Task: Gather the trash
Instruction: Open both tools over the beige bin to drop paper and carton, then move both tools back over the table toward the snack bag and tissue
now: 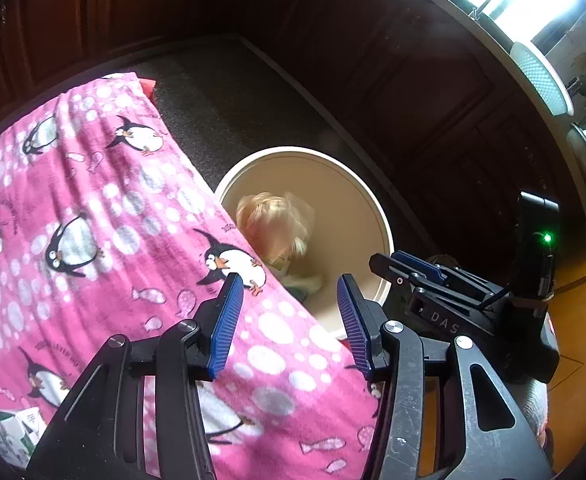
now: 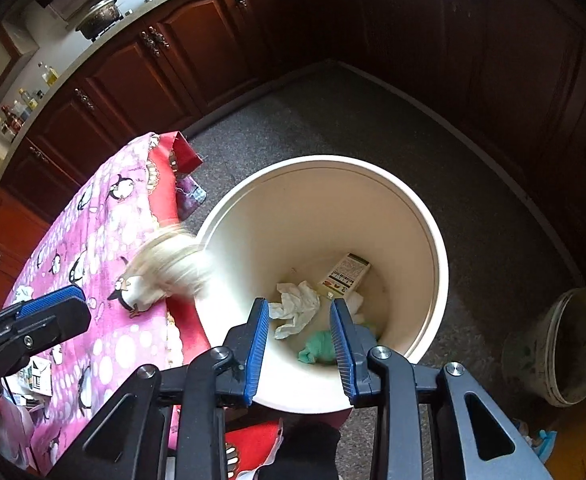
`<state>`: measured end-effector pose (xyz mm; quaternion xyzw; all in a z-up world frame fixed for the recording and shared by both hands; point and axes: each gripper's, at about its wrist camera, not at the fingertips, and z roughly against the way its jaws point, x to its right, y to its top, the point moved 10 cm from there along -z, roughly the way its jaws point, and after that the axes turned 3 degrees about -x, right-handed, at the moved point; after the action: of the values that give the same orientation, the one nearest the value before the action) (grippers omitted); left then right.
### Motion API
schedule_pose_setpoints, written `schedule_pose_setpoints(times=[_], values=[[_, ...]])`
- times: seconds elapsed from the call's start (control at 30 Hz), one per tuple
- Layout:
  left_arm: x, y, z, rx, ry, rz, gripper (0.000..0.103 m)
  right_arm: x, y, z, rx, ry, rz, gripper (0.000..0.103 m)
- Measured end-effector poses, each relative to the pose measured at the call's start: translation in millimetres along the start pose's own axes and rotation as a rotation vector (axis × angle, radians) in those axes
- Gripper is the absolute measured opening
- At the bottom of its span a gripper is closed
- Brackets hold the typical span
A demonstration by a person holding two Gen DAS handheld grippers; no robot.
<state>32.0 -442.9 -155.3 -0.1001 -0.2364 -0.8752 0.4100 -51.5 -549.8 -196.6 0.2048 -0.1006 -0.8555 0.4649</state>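
Trash goes into the cream bin [image 2: 433, 240] standing on the grey floor mat [image 2: 313, 120], tucked right against the edge of the table so that anything let go over the table's rim falls straight in. We hold both grippers angled down over that edge for the same reason. The table wears a pink penguin cloth [image 1: 93, 200], with a red layer showing beneath at the corner.

A pale, blurred wad [image 2: 173, 264] hangs at the bin's near lip, smeared as if mid-fall; we judge it to be a crumpled paper or bag on its way in, though the blur hides what it is. Our left gripper [image 1: 289, 316] has its blue pads apart with nothing between them, and our right gripper [image 2: 299, 344] likewise stands parted and empty over the bin's mouth.

At the bottom of the bin lie a small printed carton [image 2: 345, 276], a crumpled white tissue [image 2: 297, 308] and a green scrap [image 2: 317, 350], close together. A printed leaflet or carton [image 2: 37, 376] lies on the cloth near our left gripper, likely the next piece to fetch. A second, grubby bucket [image 2: 561, 344] sits well apart on the floor.
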Motion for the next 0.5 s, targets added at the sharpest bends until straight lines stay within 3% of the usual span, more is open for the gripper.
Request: schedule_pose_setpoints(times=[0.5], values=[[-23, -26, 69, 0.104, 0.114, -0.034, 0.047, -60, -6, 40, 0.066, 0.049, 0.092, 0.035]])
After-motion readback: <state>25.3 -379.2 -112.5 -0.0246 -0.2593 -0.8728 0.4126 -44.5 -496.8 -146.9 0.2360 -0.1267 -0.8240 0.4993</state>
